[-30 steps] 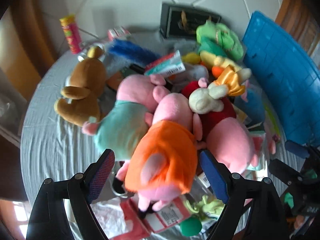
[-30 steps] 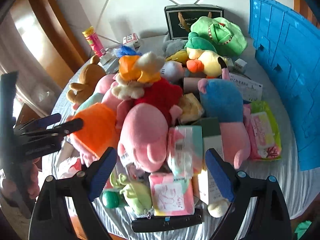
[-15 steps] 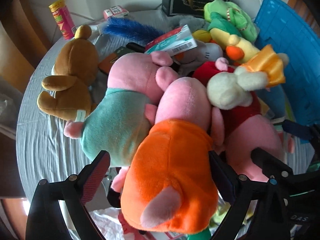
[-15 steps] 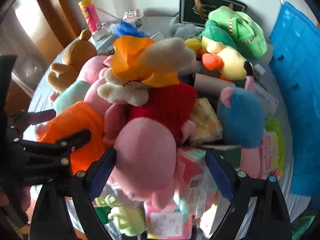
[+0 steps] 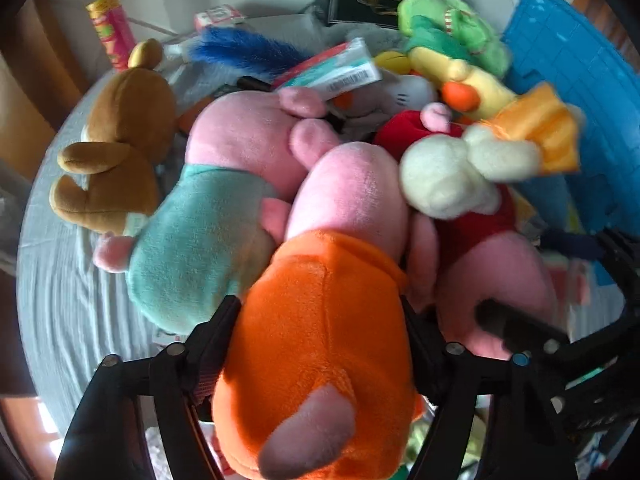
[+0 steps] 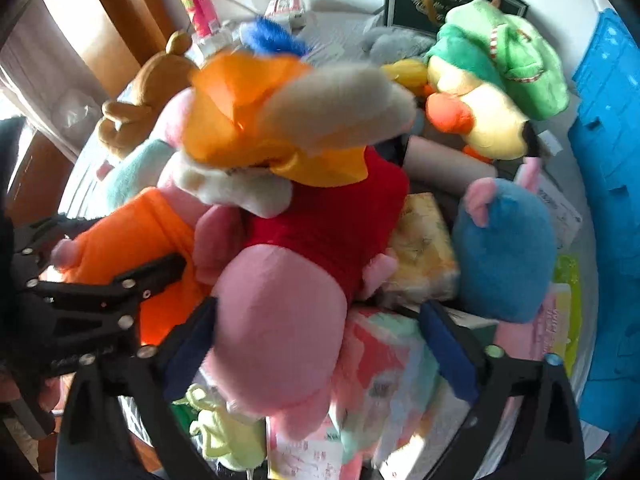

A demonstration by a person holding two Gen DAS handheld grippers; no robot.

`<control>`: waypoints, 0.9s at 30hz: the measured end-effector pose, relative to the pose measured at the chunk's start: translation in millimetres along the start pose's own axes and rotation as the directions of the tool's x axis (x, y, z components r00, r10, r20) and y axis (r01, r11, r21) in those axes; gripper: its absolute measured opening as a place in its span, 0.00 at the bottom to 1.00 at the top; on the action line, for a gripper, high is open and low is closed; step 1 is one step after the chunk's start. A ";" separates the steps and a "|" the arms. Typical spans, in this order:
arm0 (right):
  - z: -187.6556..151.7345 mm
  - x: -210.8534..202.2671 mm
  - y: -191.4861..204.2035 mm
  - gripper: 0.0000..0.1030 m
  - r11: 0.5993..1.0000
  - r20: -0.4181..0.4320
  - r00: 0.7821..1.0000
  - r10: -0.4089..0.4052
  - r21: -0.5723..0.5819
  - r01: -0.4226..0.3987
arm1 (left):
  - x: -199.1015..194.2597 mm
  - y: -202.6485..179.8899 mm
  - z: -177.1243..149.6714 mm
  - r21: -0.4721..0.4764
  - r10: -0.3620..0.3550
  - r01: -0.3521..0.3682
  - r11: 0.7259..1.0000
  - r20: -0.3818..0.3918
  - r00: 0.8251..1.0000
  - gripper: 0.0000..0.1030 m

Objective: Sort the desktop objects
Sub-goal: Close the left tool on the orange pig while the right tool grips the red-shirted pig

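The left tongs [image 5: 320,344] are closed in on the orange-dressed pink plush [image 5: 320,360], both fingers pressed against its sides near the bottom edge of the left wrist view. Just ahead of them and to the left lies a teal-dressed pink plush [image 5: 192,240], and farther left a brown bear [image 5: 116,152] rests on the grey-clothed desk [image 5: 60,300].

The right tongs [image 6: 320,340] stand wide, their fingers on either side of the pink head of a red-dressed plush [image 6: 288,320]; the left finger looks close to it, but whether it touches I cannot tell. Ahead of them, an orange-and-cream plush [image 6: 280,128] lies atop the red one. To their right sits a blue plush [image 6: 504,248], and beyond it a yellow duck [image 6: 488,128] in green. A blue crate [image 6: 608,200] stands at far right.
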State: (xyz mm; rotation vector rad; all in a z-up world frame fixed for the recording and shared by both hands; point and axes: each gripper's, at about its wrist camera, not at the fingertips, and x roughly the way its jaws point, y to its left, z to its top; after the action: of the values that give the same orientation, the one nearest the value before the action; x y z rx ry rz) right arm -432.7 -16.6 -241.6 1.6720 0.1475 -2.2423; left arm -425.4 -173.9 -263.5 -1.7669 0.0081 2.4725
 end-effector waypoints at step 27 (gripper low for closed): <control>-10.6 -7.4 20.5 0.65 0.999 0.073 0.997 -0.016 -0.029 0.018 | -24.1 9.0 -29.9 -0.016 0.022 -0.021 1.000 0.089 0.996 0.72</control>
State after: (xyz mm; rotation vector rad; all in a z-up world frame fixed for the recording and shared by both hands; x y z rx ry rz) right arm -414.5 -31.3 -235.4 1.5780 0.1774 -2.2984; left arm -390.3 -186.7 -251.0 -1.6692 0.0009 2.5707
